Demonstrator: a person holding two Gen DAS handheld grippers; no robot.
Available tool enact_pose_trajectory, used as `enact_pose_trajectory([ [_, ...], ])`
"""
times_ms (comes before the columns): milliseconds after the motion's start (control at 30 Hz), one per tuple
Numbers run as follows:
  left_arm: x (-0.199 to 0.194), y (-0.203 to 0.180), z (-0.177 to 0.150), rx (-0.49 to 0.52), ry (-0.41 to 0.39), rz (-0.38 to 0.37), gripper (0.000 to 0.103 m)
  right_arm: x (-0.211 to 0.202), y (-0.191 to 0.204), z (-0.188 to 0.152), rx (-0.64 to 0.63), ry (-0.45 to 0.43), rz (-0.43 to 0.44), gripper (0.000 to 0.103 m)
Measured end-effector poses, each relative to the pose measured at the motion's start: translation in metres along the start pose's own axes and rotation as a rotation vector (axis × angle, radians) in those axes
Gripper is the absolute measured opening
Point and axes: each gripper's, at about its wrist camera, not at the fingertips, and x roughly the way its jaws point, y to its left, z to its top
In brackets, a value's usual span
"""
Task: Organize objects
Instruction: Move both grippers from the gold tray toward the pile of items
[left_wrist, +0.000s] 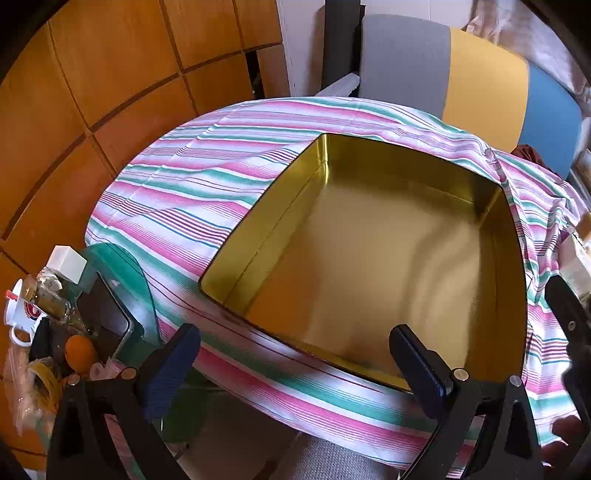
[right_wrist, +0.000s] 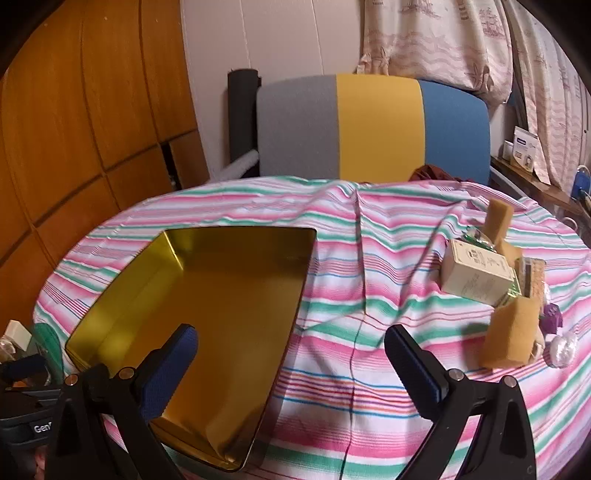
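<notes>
1. Left gripper (left_wrist: 295, 373): jaws spread wide, nothing between them; it is held over the near rim of the tin (left_wrist: 369, 266).
2. Right gripper (right_wrist: 291, 369): jaws likewise wide and empty, held over the cloth (right_wrist: 369, 387) just right of the tin.
3. Tin: empty, gold inside, set on the left half of the table.
4. Items to be sorted are heaped at the right of the cloth, well apart from the tin: a carton (right_wrist: 476, 273), foam blocks (right_wrist: 508, 332), a purple piece (right_wrist: 552, 319), a clear lid (right_wrist: 561, 349).
5. Foam is judged light and soft; best pinched across its flat faces.
6. Carton is judged light but crushable; to be taken across its narrow sides.
7. Cloth is striped, wrinkled and loose; snagging is likely.
8. Room: chair (right_wrist: 376, 125) behind, wood panels at left.
</notes>
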Motion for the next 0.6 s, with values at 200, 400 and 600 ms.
enact_pose_trajectory([
  [200,-0.005,-0.010,-0.007,0.014,-0.036,-0.123,0.103,-0.005,-0.011,-0.004,-0.009,0.003,-0.001,0.103],
  [400,-0.016,-0.031,-0.014,0.020,-0.065,-0.338,0.103,-0.016,-0.043,-0.015,0.006,-0.015,-0.074,0.103],
  [600,-0.023,-0.077,-0.023,0.169,-0.037,-0.355,0.103,-0.037,-0.114,-0.035,0.160,-0.030,-0.175,0.103],
])
